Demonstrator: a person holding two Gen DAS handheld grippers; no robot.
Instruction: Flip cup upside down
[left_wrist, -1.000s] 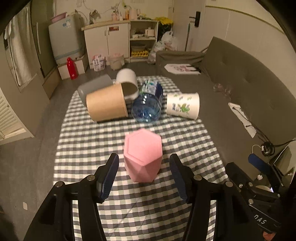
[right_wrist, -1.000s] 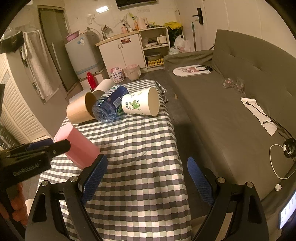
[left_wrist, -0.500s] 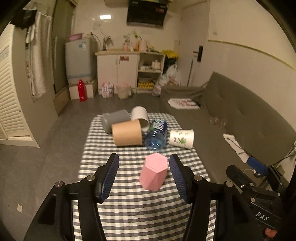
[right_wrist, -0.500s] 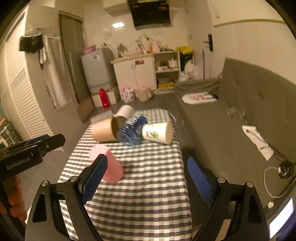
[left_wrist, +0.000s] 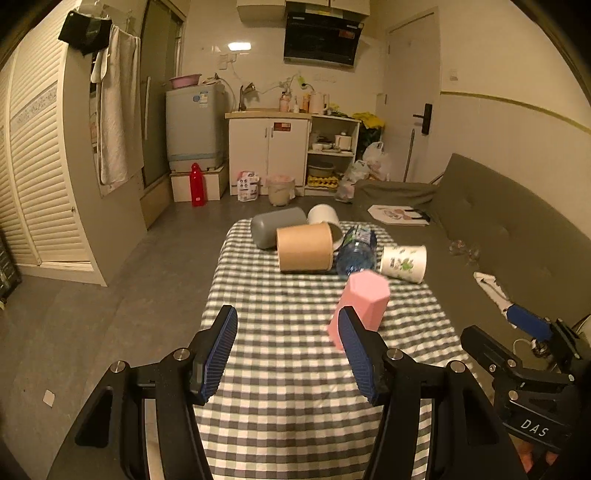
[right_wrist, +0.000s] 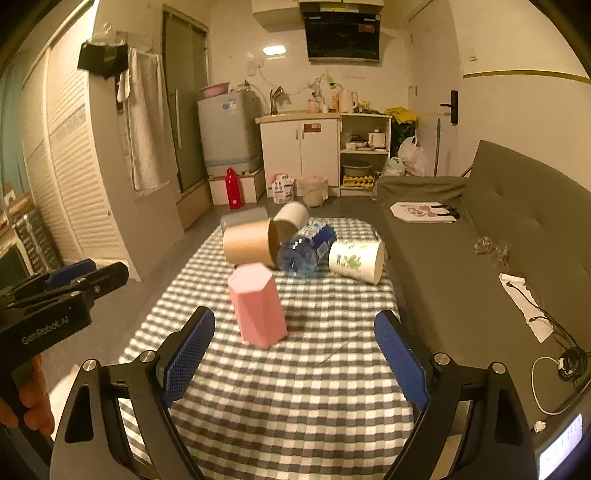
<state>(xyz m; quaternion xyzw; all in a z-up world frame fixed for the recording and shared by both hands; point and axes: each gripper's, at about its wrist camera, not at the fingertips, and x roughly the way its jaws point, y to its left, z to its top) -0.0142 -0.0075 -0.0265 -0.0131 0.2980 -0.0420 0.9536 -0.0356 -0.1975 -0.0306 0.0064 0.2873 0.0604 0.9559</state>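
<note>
A pink faceted cup stands upside down on the checked tablecloth, closed base up; it also shows in the right wrist view. My left gripper is open and empty, drawn back above the table's near part, with the cup just beyond its right finger. My right gripper is open and empty, behind the cup and to its right. The left gripper's body also shows at the left edge of the right wrist view.
At the table's far end lie a brown paper cup, a grey cup, a white cup, a blue water bottle and a floral white cup. A grey sofa runs along the right.
Both grippers have pulled back and up from the table, so the cups look smaller and farther. The pink cup stays standing upside down; it now sits right of my left gripper's centre.
</note>
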